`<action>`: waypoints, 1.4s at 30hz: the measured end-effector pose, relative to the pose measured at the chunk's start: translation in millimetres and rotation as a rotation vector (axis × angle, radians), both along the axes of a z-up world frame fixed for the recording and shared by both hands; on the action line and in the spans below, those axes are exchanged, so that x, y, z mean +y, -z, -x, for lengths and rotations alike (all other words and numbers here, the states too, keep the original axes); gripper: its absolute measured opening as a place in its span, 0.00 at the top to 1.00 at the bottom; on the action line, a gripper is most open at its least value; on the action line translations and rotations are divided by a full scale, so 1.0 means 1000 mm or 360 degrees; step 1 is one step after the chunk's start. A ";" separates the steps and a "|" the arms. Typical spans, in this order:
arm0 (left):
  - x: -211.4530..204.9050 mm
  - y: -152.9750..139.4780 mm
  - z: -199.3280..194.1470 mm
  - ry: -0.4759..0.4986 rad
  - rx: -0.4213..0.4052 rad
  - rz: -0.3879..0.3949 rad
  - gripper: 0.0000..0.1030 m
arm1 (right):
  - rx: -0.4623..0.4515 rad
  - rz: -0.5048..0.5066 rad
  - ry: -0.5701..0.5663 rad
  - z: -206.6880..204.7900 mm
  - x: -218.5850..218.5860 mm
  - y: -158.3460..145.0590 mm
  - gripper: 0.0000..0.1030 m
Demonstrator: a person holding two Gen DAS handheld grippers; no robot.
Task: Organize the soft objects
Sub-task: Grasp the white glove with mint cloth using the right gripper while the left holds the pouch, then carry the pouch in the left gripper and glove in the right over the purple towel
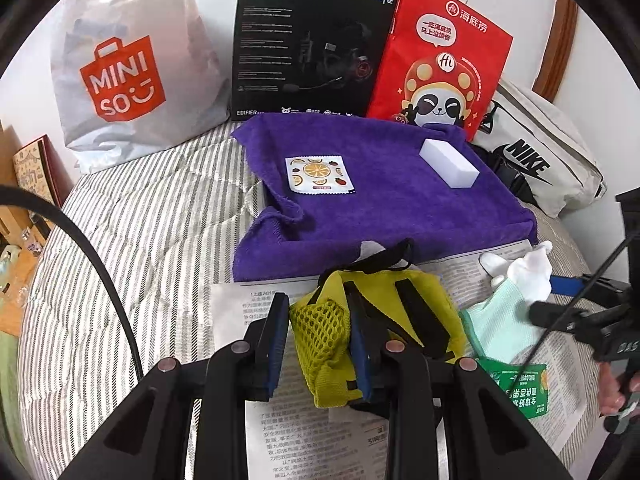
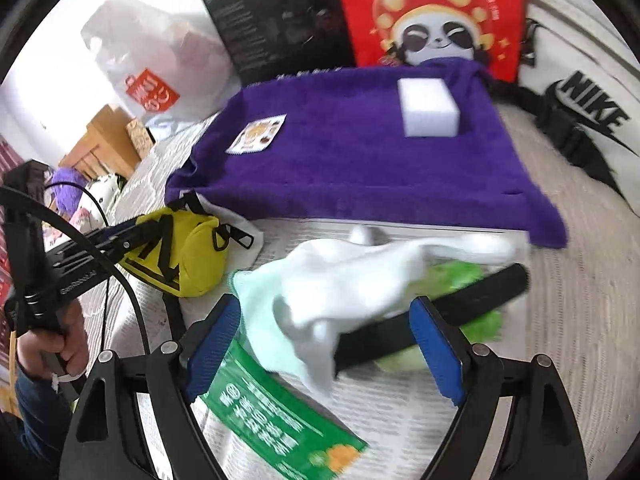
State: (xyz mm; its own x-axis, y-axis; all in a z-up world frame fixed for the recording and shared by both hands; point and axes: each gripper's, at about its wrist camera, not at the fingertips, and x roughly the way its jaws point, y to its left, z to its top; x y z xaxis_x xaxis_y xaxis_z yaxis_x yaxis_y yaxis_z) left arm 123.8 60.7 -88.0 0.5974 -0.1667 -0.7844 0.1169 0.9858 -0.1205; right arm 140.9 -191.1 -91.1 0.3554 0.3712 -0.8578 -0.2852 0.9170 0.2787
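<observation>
A yellow pouch [image 1: 360, 300] with black straps and a mesh pocket hangs just above a newspaper [image 1: 312, 432], my left gripper [image 1: 320, 350] shut on its mesh end. In the right wrist view the yellow pouch [image 2: 192, 256] shows at the left. My right gripper [image 2: 324, 346] stands open, pads wide apart on either side of a white and mint glove [image 2: 340, 280] that lies over a black bar [image 2: 460, 300] and something fluffy and green [image 2: 460, 272]. The pads do not press the glove [image 1: 516, 284]. Behind, a purple towel [image 1: 380, 200] carries a white sponge block [image 1: 450, 162] and a fruit-print packet [image 1: 320, 174].
A green packet [image 2: 276, 408] lies on the newspaper by my right gripper's left finger. Along the back stand a white Miniso bag [image 1: 116, 76], a black headset box [image 1: 308, 44], a red panda bag [image 1: 440, 60] and a white Nike bag [image 1: 540, 160]. Striped bedding [image 1: 140, 240] spreads to the left.
</observation>
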 end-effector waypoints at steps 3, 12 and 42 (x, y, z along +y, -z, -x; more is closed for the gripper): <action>0.003 0.001 0.001 -0.0009 0.0009 0.0015 0.73 | -0.0041 0.0064 -0.0035 -0.002 0.013 0.007 0.21; 0.006 0.003 0.002 -0.0027 0.0020 0.0031 0.73 | -0.0138 0.0072 -0.0105 0.001 0.016 0.000 0.83; 0.006 -0.049 -0.003 -0.0028 -0.0117 0.0104 0.73 | -0.0317 0.0016 0.0122 -0.011 -0.042 -0.072 0.84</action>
State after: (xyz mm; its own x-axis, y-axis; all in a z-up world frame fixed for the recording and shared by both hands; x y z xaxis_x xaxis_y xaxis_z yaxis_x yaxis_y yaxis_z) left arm 126.4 66.9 -39.4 0.6565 -0.2052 -0.7259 0.1105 0.9781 -0.1765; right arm 151.6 -233.2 -19.4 0.5453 0.3283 -0.7713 -0.2632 0.9406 0.2143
